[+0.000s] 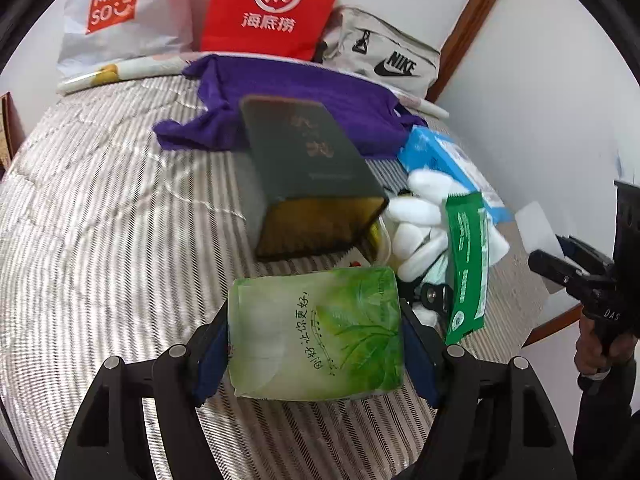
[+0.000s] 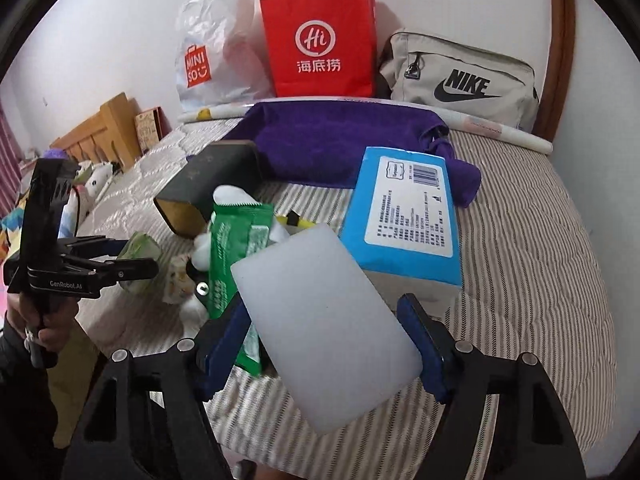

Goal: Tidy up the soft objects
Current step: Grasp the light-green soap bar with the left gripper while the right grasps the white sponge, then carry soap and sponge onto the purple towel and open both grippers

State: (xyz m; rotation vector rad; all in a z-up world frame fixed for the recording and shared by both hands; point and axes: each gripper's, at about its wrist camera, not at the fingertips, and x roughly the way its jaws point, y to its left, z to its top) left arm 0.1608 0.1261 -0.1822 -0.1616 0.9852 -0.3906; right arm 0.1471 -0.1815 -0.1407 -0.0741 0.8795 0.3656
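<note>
where gripped, green leaf-print tissue pack, white foam block

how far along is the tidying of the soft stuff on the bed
Nothing looks sorted yet. In hand: the left gripper clamps a green tissue pack, the right gripper a white foam block. Left on the bed: purple cloth, blue pack, green sachet, white glove.

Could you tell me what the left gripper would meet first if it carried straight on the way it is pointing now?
Probably the dark green box. The left gripper holds a green tissue pack, and that box lies directly ahead on the striped bedding. Depth is hard to judge, so the pack may touch bedding first.
</note>
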